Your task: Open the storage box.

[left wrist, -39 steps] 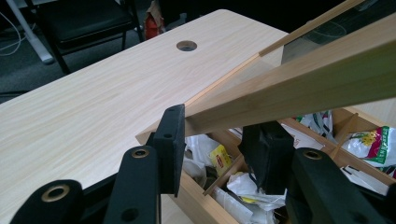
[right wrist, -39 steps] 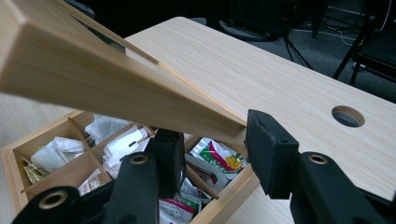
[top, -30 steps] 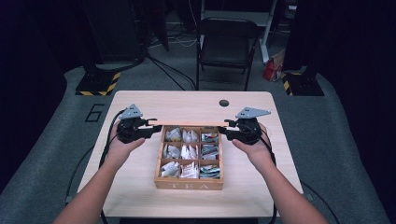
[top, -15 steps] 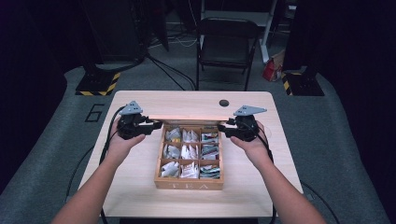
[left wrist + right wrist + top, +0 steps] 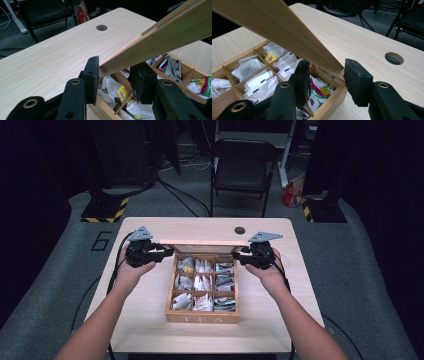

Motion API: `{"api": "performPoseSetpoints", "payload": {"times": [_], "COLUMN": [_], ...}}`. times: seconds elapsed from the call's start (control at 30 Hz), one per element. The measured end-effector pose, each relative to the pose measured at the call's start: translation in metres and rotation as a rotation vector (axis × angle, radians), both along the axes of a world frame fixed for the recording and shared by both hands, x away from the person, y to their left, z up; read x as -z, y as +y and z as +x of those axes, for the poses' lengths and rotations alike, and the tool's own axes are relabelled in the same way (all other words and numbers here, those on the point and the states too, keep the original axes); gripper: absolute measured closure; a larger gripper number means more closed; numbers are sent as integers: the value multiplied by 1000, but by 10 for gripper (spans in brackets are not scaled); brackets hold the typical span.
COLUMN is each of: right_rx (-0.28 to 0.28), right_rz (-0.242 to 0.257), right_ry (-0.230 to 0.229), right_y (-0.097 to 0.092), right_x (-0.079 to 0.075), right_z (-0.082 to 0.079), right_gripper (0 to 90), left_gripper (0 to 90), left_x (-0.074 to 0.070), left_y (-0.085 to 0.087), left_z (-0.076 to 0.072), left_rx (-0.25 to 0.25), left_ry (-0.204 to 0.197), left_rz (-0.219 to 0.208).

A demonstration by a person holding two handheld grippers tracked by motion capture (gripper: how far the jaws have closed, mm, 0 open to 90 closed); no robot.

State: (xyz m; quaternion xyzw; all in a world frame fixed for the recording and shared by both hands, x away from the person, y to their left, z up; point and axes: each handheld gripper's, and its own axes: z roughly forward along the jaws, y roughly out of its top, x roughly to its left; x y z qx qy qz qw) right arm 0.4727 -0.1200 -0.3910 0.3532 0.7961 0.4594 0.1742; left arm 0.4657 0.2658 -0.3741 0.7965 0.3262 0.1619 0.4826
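The left hand-held gripper (image 5: 167, 253) grips the left end of the raised lid (image 5: 202, 242), which stands open over the back of the tea box (image 5: 202, 318) at mid-desk (image 5: 145, 320). At the lid's right end, the right hand-held gripper (image 5: 236, 256) straddles its corner, whether clamped I cannot tell.

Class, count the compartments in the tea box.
9, in a three-by-three grid inside the box: three along the back under the raised lid, three in the middle, three at the front.
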Motion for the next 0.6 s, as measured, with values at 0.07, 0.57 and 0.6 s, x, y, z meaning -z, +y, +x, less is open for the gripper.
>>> {"api": "performPoseSetpoints", "payload": {"times": [0.07,0.57,0.6], "right_rx": [2,2,2], "right_rz": [-5,-5,-6], "right_ry": [-1,-4,-3], "right_y": [0,1,1], "right_x": [0,-2,-2], "right_z": [1,9,9], "right_gripper": [563,592,592], "left_gripper": [602,605,604], "left_x": [0,-2,-2], "left_y": [0,0,0], "left_z": [1,7,7], "left_rx": [-2,2,3], "left_ry": [4,-9,-10], "left_rz": [0,-8,-11]}}
